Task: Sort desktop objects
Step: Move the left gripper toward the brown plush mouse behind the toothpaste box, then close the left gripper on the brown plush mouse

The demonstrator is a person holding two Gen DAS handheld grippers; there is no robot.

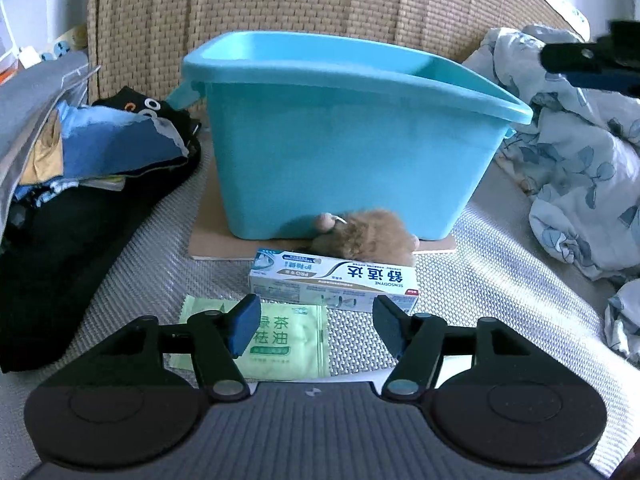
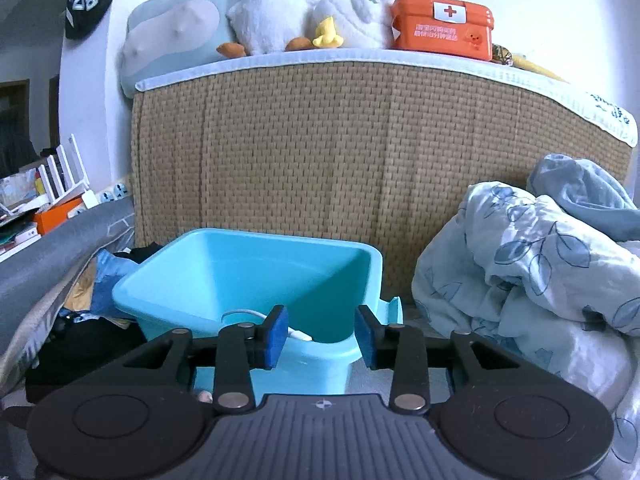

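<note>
A turquoise plastic bin (image 1: 340, 140) stands on a board in the middle. In front of it lie a brown furry toy (image 1: 368, 238), a white toothpaste box (image 1: 334, 280) and a green sachet (image 1: 286, 342). My left gripper (image 1: 316, 328) is open and empty, low over the sachet and just short of the toothpaste box. My right gripper (image 2: 322, 334) is open and empty, held above the near rim of the bin (image 2: 248, 280). A white cable (image 2: 256, 316) lies inside the bin. The right gripper also shows at the top right of the left wrist view (image 1: 592, 66).
A pile of dark clothes and bags (image 1: 80, 184) lies left of the bin. A crumpled floral blanket (image 1: 580, 168) lies to the right. A woven headboard (image 2: 360, 152) stands behind, with plush toys and an orange first-aid box (image 2: 442, 26) on top.
</note>
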